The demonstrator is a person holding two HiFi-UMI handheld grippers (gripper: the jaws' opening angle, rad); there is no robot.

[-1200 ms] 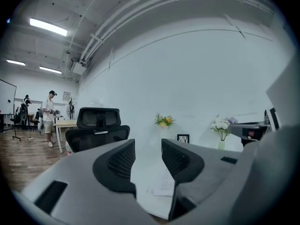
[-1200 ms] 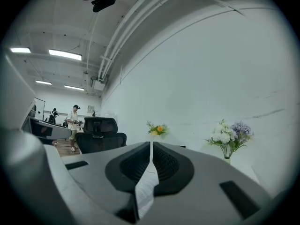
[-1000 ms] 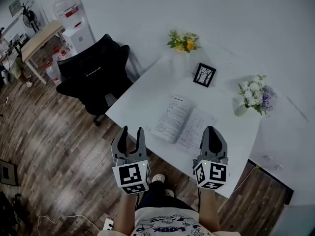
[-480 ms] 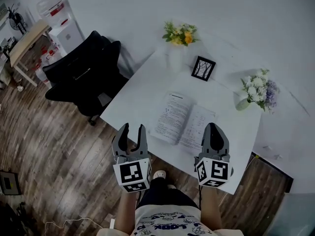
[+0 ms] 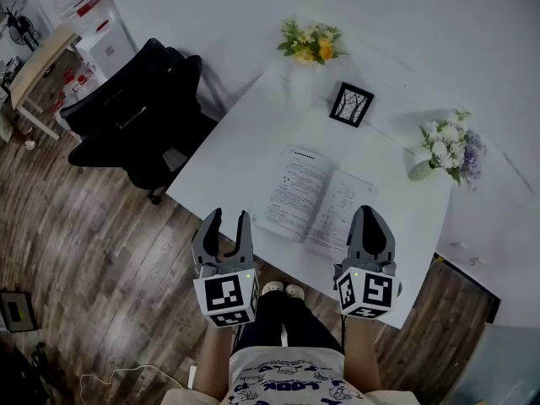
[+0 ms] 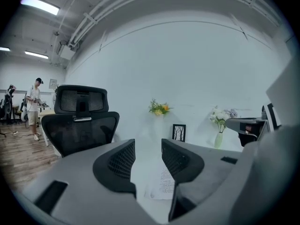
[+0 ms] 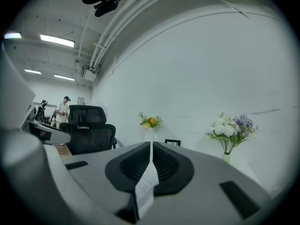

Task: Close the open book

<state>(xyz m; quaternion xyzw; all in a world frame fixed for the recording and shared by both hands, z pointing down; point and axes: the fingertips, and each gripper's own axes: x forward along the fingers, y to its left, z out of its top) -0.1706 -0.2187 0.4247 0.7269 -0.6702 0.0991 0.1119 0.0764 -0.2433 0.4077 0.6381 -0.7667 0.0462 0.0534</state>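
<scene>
The open book [image 5: 316, 202] lies flat on the white table [image 5: 253, 146], its printed pages facing up. My left gripper [image 5: 226, 219] hovers off the table's near left edge, short of the book, its jaws apart and empty. In the left gripper view the book [image 6: 163, 184] shows through the gap of that gripper [image 6: 148, 156]. My right gripper [image 5: 368, 213] is by the book's right page with its jaws together. In the right gripper view only a sliver of the book [image 7: 146, 186] shows through the slit of this gripper [image 7: 151, 149].
A black office chair [image 5: 135, 116] stands left of the table. On the table's far side are yellow flowers [image 5: 310, 42], a small picture frame [image 5: 350, 104] and a vase of white and purple flowers [image 5: 447, 150]. Wood floor lies below. A person [image 6: 33, 107] stands far off.
Both grippers have edged forward and a little lower toward the table's near edge. Their jaws stand as before. The book has not moved.
</scene>
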